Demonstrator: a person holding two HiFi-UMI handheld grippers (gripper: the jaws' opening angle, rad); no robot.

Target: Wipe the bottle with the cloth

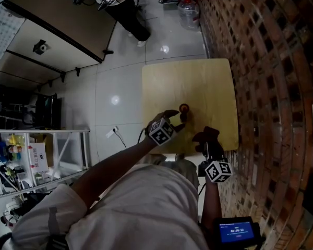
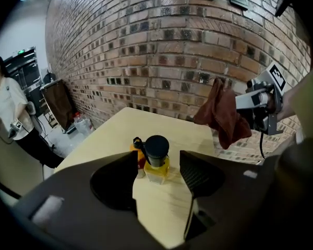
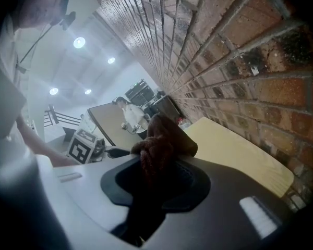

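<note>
Nearest in the head view is a white shirt (image 1: 146, 207). Past it, the left gripper (image 1: 178, 117) sits just beside the bottle (image 1: 183, 110) on the desk (image 1: 198, 82), closer than the right gripper (image 1: 208, 139).

Left gripper view: the jaws are apart. The upright yellow bottle with its black cap stands between their tips, not touched. The brown cloth (image 2: 223, 116) hangs up and right of the bottle.

Right gripper view: the jaws are clamped on the cloth.

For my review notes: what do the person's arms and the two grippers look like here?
The left gripper and right gripper are dark grey, with broad scooped jaws and ribbed pads. Each bears a cube with black-and-white square markers. A black cable hangs from the right one. The person wears a pale short-sleeved shirt; the forearms are uncovered.
</note>
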